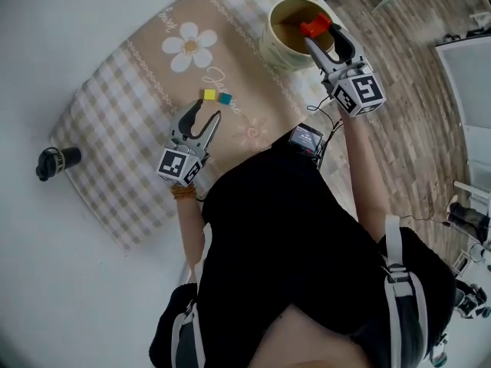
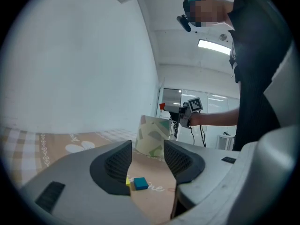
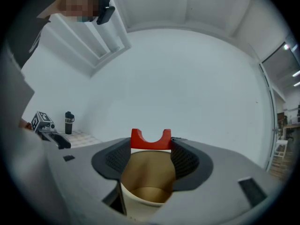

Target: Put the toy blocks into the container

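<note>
The red block (image 3: 150, 139), an arch-shaped piece, is pinched by its two ends at the very tips of the right gripper (image 1: 317, 35). It hangs over the mouth of the container (image 1: 275, 48), toward one side of the rim rather than dead centre.

Well away from the container, toward the person, the yellow block (image 1: 209, 95) and the teal block (image 1: 225, 97) lie side by side on the checked mat (image 1: 115, 129); whether they touch I cannot tell. The left gripper (image 1: 205, 116) sits beyond them from the container, low over the mat. Its jaws are spread wide with nothing between the pads, and the pair lies just ahead of its tips.

The likeliest slip is at the release. Let go this near the rim, the arch could clip the edge and bounce out onto the mat. A knock from the jaws might also tip what looks like a light container. On the other side, closing on two blocks so close together risks catching both or flicking one away.
</note>
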Demonstrator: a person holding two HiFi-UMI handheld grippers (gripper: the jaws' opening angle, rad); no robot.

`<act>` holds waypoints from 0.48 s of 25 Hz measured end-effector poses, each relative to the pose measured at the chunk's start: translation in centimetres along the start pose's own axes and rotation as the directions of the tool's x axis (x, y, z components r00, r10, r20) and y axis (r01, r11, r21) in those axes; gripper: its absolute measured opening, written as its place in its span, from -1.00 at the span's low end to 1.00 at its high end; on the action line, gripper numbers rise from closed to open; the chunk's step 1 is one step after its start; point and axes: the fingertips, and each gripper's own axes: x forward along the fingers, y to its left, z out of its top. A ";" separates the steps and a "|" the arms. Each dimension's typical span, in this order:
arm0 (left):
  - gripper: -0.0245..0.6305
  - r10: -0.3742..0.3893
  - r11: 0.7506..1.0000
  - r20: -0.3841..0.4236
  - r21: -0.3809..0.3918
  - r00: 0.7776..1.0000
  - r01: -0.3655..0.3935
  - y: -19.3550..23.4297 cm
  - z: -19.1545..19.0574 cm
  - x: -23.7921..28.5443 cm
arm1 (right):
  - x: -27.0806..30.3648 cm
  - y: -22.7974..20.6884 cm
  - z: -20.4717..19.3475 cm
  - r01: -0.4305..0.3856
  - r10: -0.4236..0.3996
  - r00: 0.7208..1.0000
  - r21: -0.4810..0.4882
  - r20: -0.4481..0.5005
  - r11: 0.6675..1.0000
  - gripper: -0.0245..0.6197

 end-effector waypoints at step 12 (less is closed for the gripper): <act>-0.28 0.018 1.000 -0.027 -0.004 0.999 -0.018 0.5 -1.3 0.0 | 1.0 -0.7 -0.2 0.027 -0.027 1.000 0.007 -0.009 1.000 -0.08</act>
